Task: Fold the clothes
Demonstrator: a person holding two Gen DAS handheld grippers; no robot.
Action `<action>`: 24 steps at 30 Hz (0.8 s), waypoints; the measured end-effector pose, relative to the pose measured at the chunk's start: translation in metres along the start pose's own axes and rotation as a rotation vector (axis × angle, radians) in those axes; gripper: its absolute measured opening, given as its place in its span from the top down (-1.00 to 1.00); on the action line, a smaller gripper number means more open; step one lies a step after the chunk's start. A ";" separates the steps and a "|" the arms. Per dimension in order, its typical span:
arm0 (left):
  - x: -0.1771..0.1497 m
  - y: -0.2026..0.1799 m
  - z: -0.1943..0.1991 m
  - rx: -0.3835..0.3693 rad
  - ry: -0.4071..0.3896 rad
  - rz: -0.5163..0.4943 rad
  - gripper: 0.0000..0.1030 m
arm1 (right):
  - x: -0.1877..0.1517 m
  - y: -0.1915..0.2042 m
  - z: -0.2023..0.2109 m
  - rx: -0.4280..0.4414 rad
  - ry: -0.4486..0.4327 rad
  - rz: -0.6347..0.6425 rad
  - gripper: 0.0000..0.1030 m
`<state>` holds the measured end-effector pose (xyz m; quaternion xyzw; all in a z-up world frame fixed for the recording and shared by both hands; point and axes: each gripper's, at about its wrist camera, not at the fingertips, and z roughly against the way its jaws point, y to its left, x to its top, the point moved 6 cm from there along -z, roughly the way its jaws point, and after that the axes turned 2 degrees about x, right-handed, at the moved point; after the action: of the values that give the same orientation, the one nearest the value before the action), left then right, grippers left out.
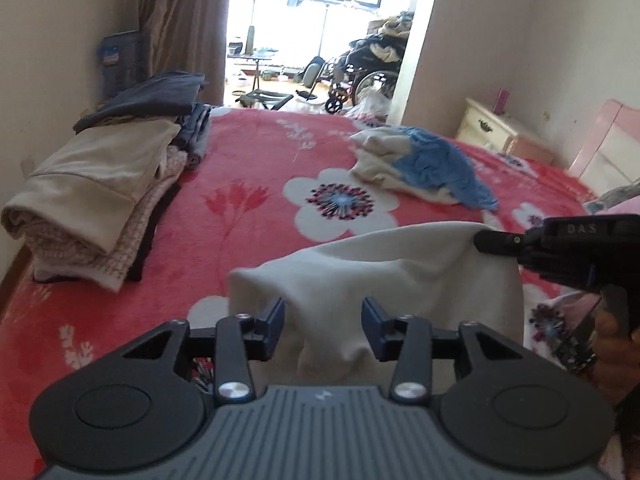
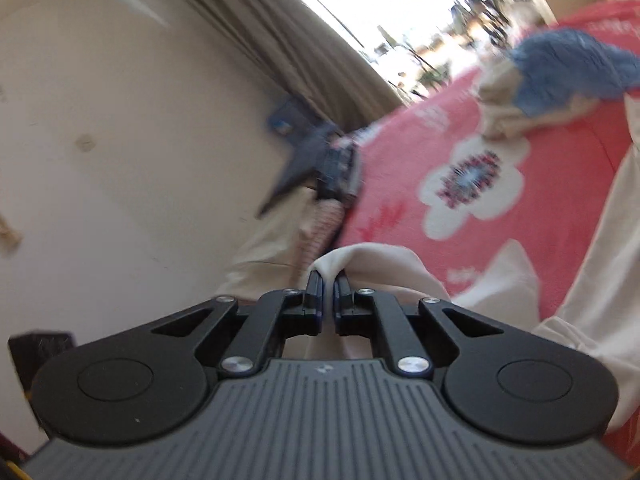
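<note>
The right hand-held gripper [image 2: 325,280] pinches a cream soft cloth garment [image 1: 380,276] above the red flowered bed [image 1: 248,184]; the left hand-held gripper [image 1: 323,320] stands half open, gripping nothing.

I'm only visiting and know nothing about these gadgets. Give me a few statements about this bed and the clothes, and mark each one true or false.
1. The right gripper is pinching the cream garment. True.
2. The left gripper is clamped on that garment. False: its jaws stand apart, with cloth between them but not pressed.
3. A stack of folded clothes sits on the bed's left side in the left wrist view. True.
4. The blue garment lies on the floor. False: it lies on the red floral blanket, over a cream piece.
5. A wheelchair stands beyond the doorway. True.
</note>
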<state>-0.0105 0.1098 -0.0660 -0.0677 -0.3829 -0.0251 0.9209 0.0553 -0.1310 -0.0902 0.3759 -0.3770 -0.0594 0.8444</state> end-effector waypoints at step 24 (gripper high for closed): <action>-0.171 -0.130 -0.045 -0.161 0.140 -0.847 -0.01 | -0.130 -0.090 0.022 -0.334 0.464 -0.005 0.35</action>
<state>-0.1122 -0.0260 -0.2054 0.0256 -0.3102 -0.4351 0.8448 -0.0360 -0.1581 -0.2189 0.2360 -0.1574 -0.0352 0.9583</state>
